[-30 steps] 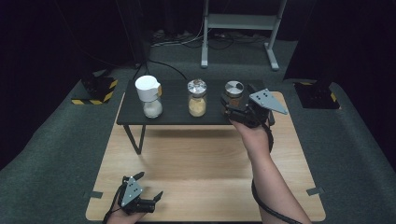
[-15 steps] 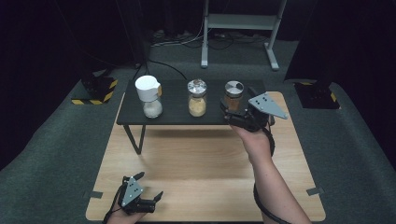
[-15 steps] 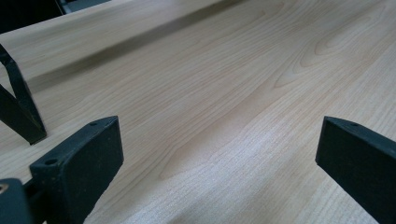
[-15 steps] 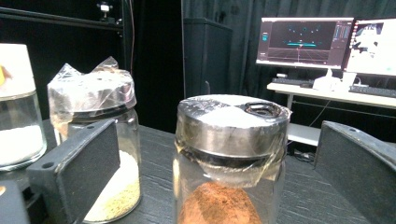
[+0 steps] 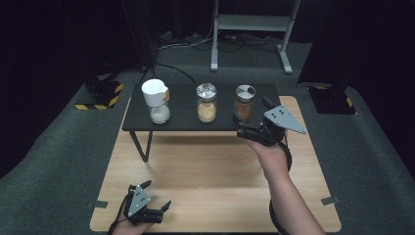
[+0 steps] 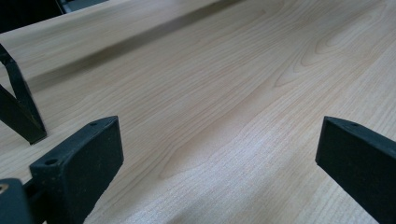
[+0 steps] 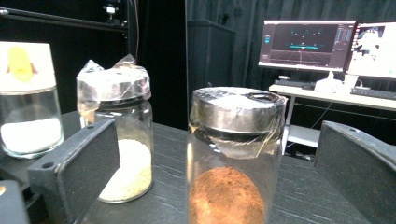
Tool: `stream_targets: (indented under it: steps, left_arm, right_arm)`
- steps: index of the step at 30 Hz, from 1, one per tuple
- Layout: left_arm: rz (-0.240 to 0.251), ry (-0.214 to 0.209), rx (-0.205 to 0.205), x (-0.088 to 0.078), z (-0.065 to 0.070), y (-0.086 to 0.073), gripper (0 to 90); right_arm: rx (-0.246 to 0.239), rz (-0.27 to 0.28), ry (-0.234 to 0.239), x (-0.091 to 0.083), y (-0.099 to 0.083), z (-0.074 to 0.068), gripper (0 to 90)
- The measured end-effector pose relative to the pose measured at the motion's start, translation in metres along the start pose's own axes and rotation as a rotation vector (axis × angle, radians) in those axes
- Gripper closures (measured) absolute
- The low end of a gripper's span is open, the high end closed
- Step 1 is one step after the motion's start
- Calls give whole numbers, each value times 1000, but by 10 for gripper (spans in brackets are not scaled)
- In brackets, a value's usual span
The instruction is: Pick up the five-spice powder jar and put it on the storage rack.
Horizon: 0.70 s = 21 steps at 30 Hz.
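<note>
Three jars stand in a row on a low black shelf: a white-lidded jar of white powder, a foil-topped jar of pale grains and a metal-lidded jar of brown spice. My right gripper is open at the shelf's front right, level with the brown spice jar. That jar stands between the right gripper's wide jaws, touching neither. The pale-grain jar is to its left. My left gripper rests open low over the wooden table, and nothing lies inside the left gripper.
The shelf stands on a light wooden table ringed by grey carpet. A black shelf leg is near the left gripper. Behind the jars are monitors on a desk, and a metal stand is on the floor beyond.
The right gripper has drifted slightly back toward the person's side while still facing the brown spice jar. The left gripper has not moved.
</note>
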State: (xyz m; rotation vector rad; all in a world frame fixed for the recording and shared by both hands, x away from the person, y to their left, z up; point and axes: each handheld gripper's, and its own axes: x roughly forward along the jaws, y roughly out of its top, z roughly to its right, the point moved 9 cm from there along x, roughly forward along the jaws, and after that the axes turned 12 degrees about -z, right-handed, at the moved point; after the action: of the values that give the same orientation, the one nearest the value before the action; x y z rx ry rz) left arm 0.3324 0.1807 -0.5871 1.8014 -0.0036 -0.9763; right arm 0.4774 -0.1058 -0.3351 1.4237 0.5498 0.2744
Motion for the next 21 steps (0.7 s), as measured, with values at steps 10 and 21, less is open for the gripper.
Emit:
stream_targets:
  steps: [10,21]
  left_arm:
    - [-1,-2,0,0,0,0,11]
    - [-1,-2,-2,0,0,0,11]
  right_arm:
    - [-14,-5,4,-14,-4,-4,0]
    - [-33,-27,3,-20,-11,-9,0]
